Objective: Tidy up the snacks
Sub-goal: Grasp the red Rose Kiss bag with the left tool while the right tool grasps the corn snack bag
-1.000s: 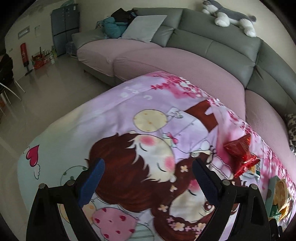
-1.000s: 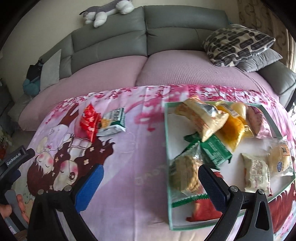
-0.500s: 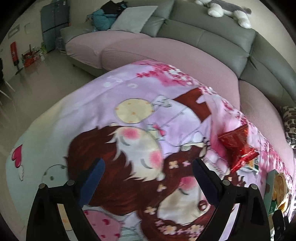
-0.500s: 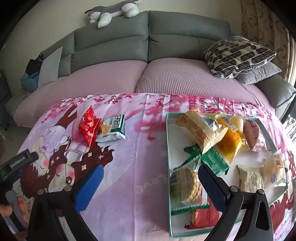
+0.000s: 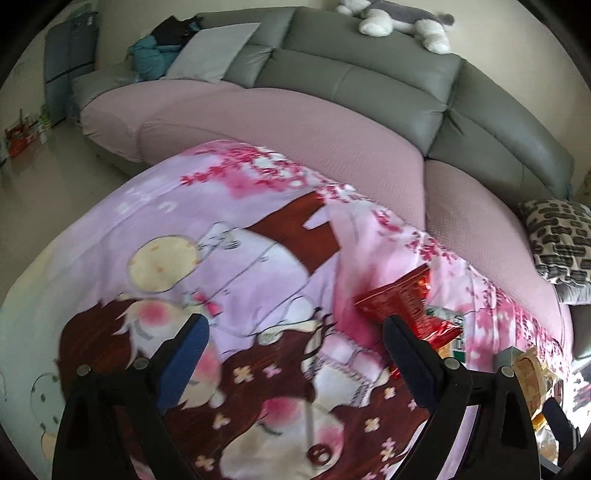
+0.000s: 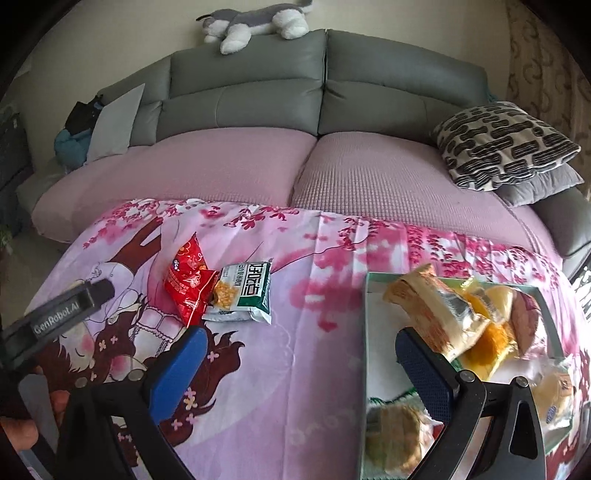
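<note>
A red snack bag [image 6: 187, 281] lies on the pink cartoon cloth, partly over a white-and-green snack bag [image 6: 245, 292]. The red bag also shows in the left wrist view [image 5: 404, 302], just beyond my left gripper's right finger. A green-rimmed tray [image 6: 373, 280] at the right holds several snack packets. My left gripper [image 5: 295, 334] is open and empty above the cloth. My right gripper [image 6: 298, 345] is open and empty between the loose bags and the tray. The left gripper's body [image 6: 55, 314] shows at the left edge of the right wrist view.
A grey sofa with pink seat covers [image 6: 236, 166] curves behind the table. A patterned cushion [image 6: 502, 144] lies at the right. A plush dog [image 6: 255, 20] rests on the sofa back. Floor and cabinets [image 5: 66, 66] show far left.
My left gripper has swung right and forward towards the red bag. My right gripper has drawn back and risen a little, so the tray sits lower right in view.
</note>
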`<move>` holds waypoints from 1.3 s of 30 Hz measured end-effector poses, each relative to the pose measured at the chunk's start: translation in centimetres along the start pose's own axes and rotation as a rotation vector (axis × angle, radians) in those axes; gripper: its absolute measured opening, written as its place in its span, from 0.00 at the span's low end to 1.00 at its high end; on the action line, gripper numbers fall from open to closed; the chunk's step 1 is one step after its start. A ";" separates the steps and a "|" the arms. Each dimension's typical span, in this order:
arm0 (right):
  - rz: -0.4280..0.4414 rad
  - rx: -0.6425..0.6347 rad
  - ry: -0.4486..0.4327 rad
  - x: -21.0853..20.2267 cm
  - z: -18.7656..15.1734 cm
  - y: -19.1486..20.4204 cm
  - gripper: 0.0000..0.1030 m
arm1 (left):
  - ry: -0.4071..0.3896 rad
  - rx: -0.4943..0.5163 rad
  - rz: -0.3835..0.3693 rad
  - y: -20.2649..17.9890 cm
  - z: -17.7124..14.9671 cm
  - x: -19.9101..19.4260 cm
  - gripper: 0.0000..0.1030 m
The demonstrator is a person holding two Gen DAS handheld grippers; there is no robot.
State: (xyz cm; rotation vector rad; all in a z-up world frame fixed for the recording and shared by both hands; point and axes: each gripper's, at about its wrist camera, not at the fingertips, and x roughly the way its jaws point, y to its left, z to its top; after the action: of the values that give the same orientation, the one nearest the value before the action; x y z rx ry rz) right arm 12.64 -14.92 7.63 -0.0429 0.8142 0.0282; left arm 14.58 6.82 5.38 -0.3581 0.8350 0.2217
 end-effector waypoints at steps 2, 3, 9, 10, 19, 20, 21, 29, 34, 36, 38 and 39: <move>0.001 0.000 0.005 0.7 0.2 0.1 1.00 | 0.007 0.001 -0.032 -0.4 0.2 0.5 0.93; 0.002 0.000 0.008 1.1 0.3 0.1 1.00 | 0.011 -0.004 -0.050 -0.5 0.3 0.7 0.93; 0.011 -0.023 0.029 3.3 0.5 0.8 1.00 | 0.043 0.015 -0.113 -1.7 1.4 1.8 0.93; 0.016 -0.024 0.031 3.8 0.6 0.9 1.00 | 0.048 0.014 -0.122 -1.7 1.5 1.8 0.93; 0.045 -0.040 0.066 6.7 0.9 1.5 1.00 | 0.138 0.048 -0.226 -5.0 2.0 4.8 0.92; 0.050 -0.043 0.072 7.0 0.9 1.7 1.00 | 0.146 0.050 -0.225 -5.1 1.9 5.1 0.92; 0.055 -0.046 0.077 7.2 0.8 1.8 1.00 | 0.160 0.051 -0.222 -5.3 1.7 5.6 0.91; 0.086 -0.073 0.117 9.1 0.4 3.1 1.00 | 0.190 0.056 -0.190 -5.8 1.4 7.7 0.62; 0.105 -0.083 0.127 9.7 0.4 3.5 1.00 | 0.161 0.040 -0.163 -4.4 1.2 7.0 0.58; 0.104 -0.092 0.126 9.7 0.5 3.6 1.00 | 0.139 0.036 -0.124 -3.4 1.0 6.3 0.58; 0.104 -0.097 0.125 9.6 0.6 3.7 1.00 | 0.124 0.022 -0.094 -2.4 1.0 6.0 0.58; 0.104 -0.099 0.123 9.6 0.6 3.7 1.00 | 0.117 0.016 -0.083 -1.9 0.9 5.8 0.58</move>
State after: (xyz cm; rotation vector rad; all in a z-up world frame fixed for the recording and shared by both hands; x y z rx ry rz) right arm 19.53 -11.13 0.99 -0.0962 0.9371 0.1656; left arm 19.66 5.73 2.00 -0.3925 0.9344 0.1180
